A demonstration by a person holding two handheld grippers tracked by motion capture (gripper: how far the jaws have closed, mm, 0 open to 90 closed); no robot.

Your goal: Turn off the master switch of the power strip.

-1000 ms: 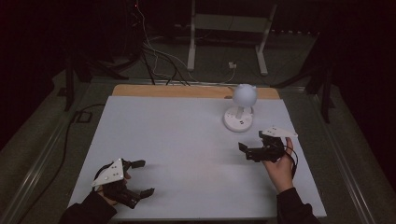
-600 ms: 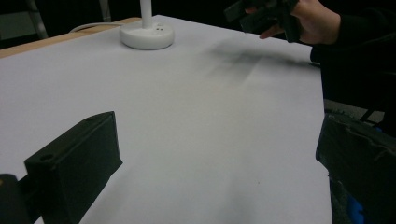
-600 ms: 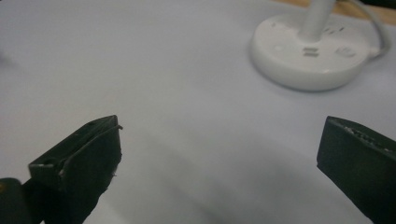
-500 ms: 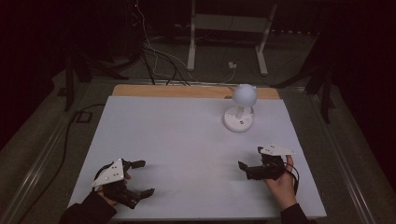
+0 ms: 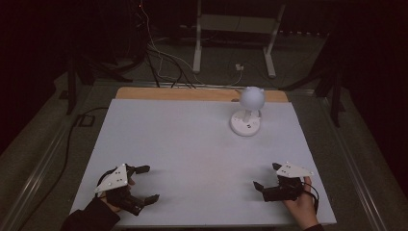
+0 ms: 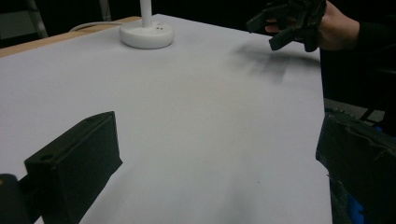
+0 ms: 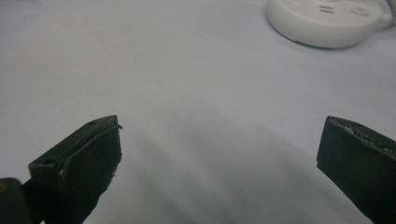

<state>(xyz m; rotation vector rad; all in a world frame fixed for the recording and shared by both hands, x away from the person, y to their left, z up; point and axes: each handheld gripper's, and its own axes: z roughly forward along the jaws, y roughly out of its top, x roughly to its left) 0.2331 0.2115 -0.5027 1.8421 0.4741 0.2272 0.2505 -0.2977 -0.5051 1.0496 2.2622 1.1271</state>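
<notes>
high view: right tool [image 5: 266, 176] wide open, empty, well short of white lamp [image 5: 247, 111]

The table [image 5: 192, 144] has a plain pale grey-white top with a light wooden strip along its far edge. The lamp [image 5: 246, 111] is white all over. Both grippers are black, each topped by a plate that looks light grey in the dim light.

Left tongs [image 6: 219, 163] gape wide over the white tabletop [image 6: 196, 93]; the lamp base [image 6: 147, 33] sits far off, right tongs [image 6: 275, 28] held above the surface.
</notes>
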